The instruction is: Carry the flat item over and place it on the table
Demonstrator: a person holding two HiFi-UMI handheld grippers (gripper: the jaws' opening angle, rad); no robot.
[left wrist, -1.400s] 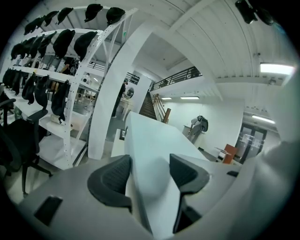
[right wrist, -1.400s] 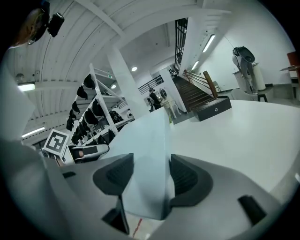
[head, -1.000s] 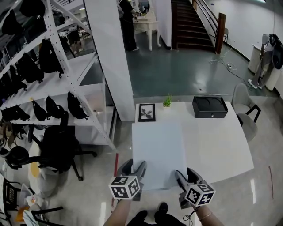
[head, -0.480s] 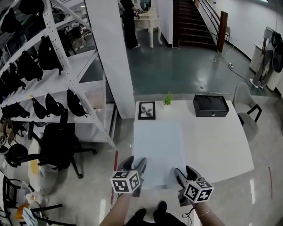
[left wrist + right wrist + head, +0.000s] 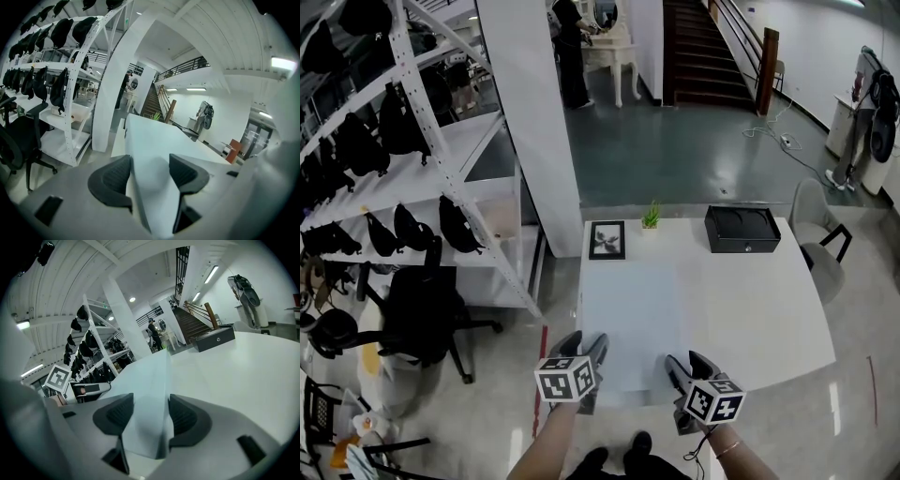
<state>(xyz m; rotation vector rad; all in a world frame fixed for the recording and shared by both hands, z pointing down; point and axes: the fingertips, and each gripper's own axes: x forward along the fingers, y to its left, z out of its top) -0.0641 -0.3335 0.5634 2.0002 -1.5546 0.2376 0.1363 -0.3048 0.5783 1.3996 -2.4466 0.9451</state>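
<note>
A large flat white board (image 5: 630, 323) is held level over the left part of the white table (image 5: 759, 300). My left gripper (image 5: 586, 354) is shut on the board's near left corner, and my right gripper (image 5: 677, 366) is shut on its near right corner. In the left gripper view the board (image 5: 150, 154) runs out between the two dark pads (image 5: 112, 180) toward the table. In the right gripper view the board (image 5: 147, 380) passes edge-on between the pads (image 5: 180, 416), and the other gripper's marker cube (image 5: 58, 378) shows at the left.
A black case (image 5: 742, 228), a framed picture (image 5: 607, 239) and a small green plant (image 5: 652, 217) stand along the table's far edge. White shelving with dark bags (image 5: 403, 169), a black office chair (image 5: 427, 314) and a white pillar (image 5: 534, 122) are at the left. A grey chair (image 5: 820, 234) stands at the right.
The board and both grippers have advanced a little further over the table. Both grippers keep their hold on the near corners.
</note>
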